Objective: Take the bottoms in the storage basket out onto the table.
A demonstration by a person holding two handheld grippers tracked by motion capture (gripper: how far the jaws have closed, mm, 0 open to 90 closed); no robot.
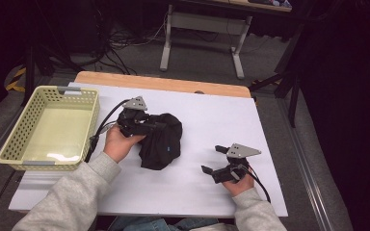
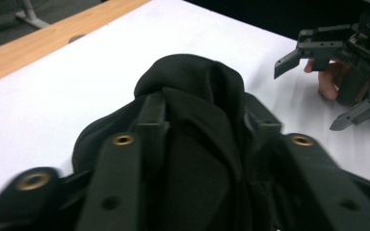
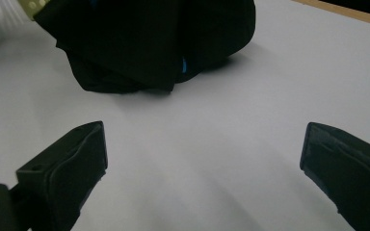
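Note:
A crumpled black cloth with a small blue mark lies in a heap on the white table top, left of the middle. My left gripper reaches into it from the left. In the left gripper view the cloth bulges up between the spread jaws of that gripper and drapes over their tips. My right gripper rests near the front right, open and holding nothing, pointing toward the cloth. The right gripper view has its jaws wide apart over bare table, with the cloth beyond them.
A pale yellow-green plastic basket stands at the table's left edge with nothing in it. A wooden strip runs along the far edge. Beyond it are floor cables and a table frame. The right gripper also appears in the left gripper view.

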